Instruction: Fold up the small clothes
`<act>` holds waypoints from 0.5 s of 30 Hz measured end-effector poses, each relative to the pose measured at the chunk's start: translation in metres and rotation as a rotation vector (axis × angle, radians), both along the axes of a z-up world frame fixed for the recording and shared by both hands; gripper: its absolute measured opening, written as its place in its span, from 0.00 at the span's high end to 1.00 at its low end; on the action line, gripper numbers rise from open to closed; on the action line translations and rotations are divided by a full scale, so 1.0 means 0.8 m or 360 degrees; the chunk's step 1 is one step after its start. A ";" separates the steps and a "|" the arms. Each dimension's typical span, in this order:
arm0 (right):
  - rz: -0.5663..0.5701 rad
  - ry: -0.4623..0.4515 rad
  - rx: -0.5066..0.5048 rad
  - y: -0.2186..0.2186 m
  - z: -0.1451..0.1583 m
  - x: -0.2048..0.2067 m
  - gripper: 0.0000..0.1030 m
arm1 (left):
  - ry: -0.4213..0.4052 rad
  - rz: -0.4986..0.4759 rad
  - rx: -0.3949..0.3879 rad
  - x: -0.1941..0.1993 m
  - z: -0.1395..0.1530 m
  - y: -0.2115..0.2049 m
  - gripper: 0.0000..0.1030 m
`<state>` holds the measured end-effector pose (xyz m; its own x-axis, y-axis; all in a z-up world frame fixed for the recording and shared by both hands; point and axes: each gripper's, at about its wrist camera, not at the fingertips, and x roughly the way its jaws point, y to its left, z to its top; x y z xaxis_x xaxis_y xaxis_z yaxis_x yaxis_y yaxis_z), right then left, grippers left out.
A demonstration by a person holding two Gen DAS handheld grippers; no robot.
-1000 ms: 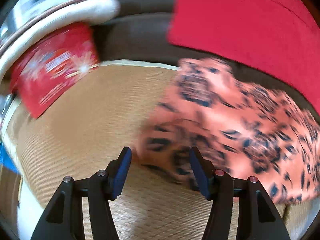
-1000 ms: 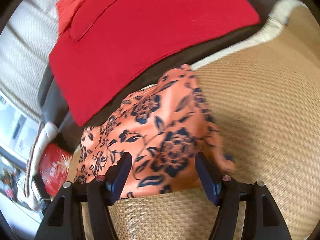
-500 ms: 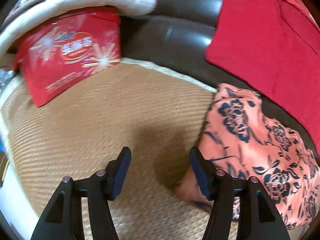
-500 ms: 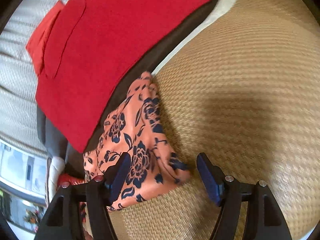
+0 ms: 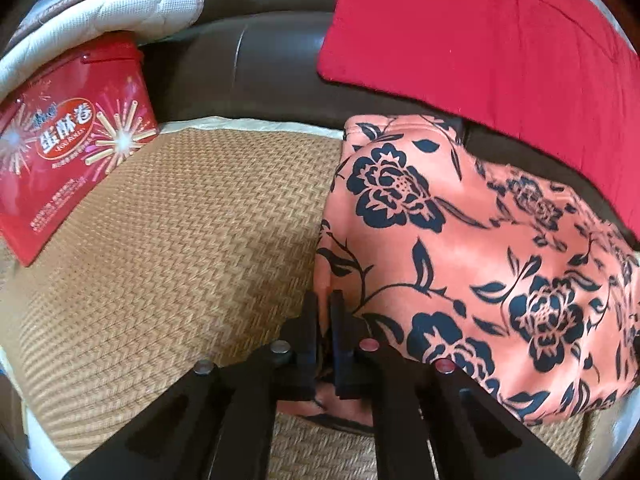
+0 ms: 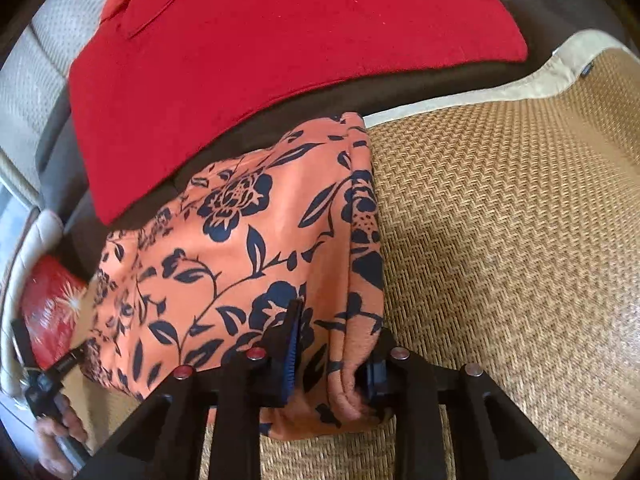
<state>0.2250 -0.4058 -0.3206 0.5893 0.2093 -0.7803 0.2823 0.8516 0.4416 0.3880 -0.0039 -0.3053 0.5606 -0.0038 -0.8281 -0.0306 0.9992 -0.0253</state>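
Since half a second ago, the left gripper point(image 5: 324, 312) has been closed onto the near left edge of the orange floral garment point(image 5: 460, 264), which is spread on the woven mat point(image 5: 180, 240) beside a red tin point(image 5: 68, 148). In the right wrist view, the right gripper point(image 6: 332, 356) has been clamped on the bunched near right corner of the garment point(image 6: 248, 248), below the red cushion point(image 6: 260, 40).

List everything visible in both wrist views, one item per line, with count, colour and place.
floral garment: one, orange with dark blue flowers, on the woven mat, far end against the sofa back
woven mat: one, tan, covering the seat
red cloth: one, red, draped on the sofa back
sofa: one, dark brown, behind the mat
snack tin: one, red, at the mat's left edge
padded cushion: one, cream, above the tin
left claw: one, black, shut on the garment's near edge
right claw: one, black with blue pads, gripping bunched garment
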 end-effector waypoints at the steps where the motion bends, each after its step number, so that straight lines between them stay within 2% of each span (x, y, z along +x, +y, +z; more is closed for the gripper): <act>1: 0.0009 0.0002 -0.0018 0.004 0.001 -0.003 0.76 | 0.0021 -0.0022 0.0035 -0.004 -0.001 -0.001 0.95; 5: 0.0096 0.0017 -0.0141 0.021 0.005 -0.013 0.77 | 0.0050 -0.0143 0.0179 -0.035 0.000 -0.005 0.95; 8: 0.0132 0.0013 -0.0168 0.020 0.007 -0.010 0.77 | 0.0048 -0.0242 0.0254 -0.076 -0.003 0.001 0.95; 13: 0.0146 0.0024 -0.0144 0.015 0.007 -0.015 0.77 | -0.0050 -0.0391 0.0452 -0.157 -0.007 0.002 0.94; 15: 0.0145 0.0028 -0.0147 0.015 0.009 -0.029 0.73 | -0.0096 -0.0424 0.0521 -0.187 -0.004 -0.001 0.92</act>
<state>0.2018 -0.3940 -0.3132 0.5574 0.1884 -0.8086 0.2086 0.9109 0.3560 0.2388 -0.0045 -0.3087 0.6230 0.1029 -0.7754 0.2214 0.9276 0.3009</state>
